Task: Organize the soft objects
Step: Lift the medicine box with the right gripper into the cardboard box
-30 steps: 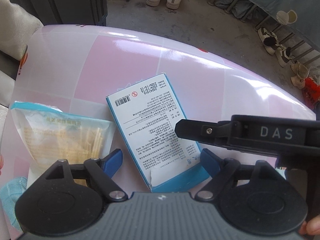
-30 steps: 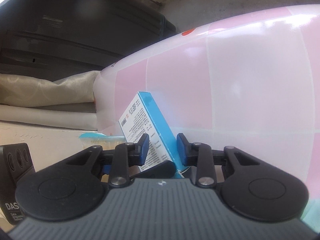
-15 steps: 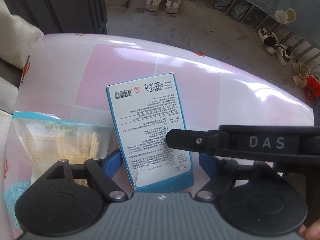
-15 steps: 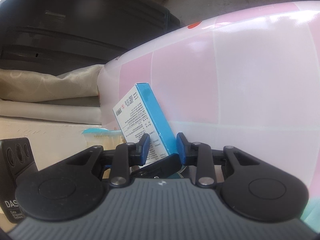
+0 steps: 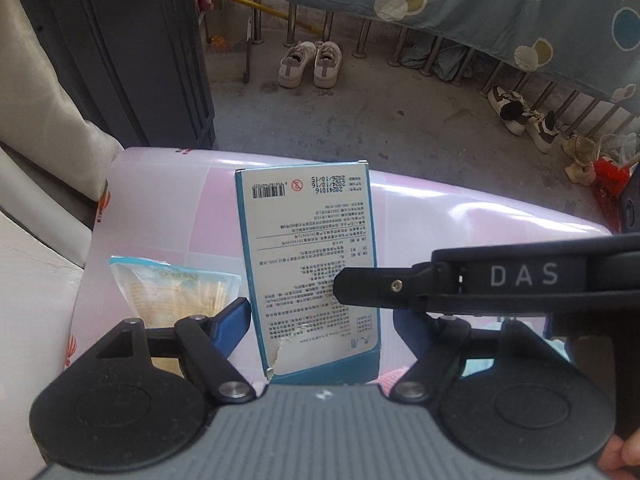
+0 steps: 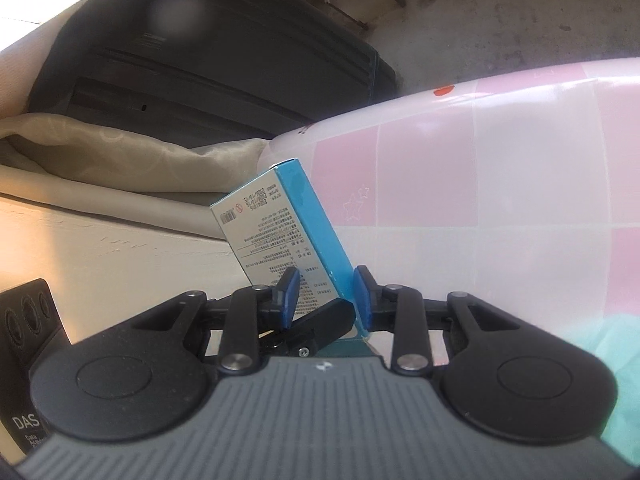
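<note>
A blue and white carton with printed text and a torn lower corner stands tilted above the pink table. My right gripper is shut on the carton's lower end, its blue pads on either face. In the left wrist view the right gripper's black finger reaches in from the right across the carton. My left gripper is open, its blue fingers either side of the carton and apart from it. A clear bag of cotton swabs lies on the table to the left.
A dark suitcase and a beige cushion stand past the table's left edge. Shoes sit on the concrete floor beyond. A teal cloth lies at the table's near right.
The right gripper has lifted the carton and tipped it from lying flat to nearly upright. Both wrist views have risen, showing more floor beyond the table.
</note>
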The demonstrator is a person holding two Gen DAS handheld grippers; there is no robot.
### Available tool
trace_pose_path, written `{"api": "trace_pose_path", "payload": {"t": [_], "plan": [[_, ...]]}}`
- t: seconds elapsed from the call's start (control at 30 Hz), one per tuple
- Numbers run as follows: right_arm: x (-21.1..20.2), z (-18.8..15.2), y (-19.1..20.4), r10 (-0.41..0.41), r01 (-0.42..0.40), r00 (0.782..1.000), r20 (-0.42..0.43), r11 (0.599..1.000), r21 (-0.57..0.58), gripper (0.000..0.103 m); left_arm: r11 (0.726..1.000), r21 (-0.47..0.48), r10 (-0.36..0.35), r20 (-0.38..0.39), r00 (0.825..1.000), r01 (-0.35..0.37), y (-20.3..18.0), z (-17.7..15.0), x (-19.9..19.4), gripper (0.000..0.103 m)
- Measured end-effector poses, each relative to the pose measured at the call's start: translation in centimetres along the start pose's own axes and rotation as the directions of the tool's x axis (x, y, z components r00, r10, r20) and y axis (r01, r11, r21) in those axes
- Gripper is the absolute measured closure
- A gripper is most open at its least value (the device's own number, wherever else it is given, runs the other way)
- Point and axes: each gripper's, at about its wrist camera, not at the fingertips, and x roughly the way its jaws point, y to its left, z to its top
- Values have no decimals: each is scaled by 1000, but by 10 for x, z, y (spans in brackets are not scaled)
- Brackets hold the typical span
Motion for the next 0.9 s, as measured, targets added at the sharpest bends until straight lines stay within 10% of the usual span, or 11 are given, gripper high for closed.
{"api": "trace_pose_path", "payload": {"t": [0.4,0.9], "plan": [[-152,-75,28,4,-1,984,179,1000,-17,74,994,76,-84,147,986,73,-70,-51,-114,24],[-326,-190,-85,-68,13,925,373,989,148,74,932,305,-233,95,968,194,-233,-122,-138,24]]}}
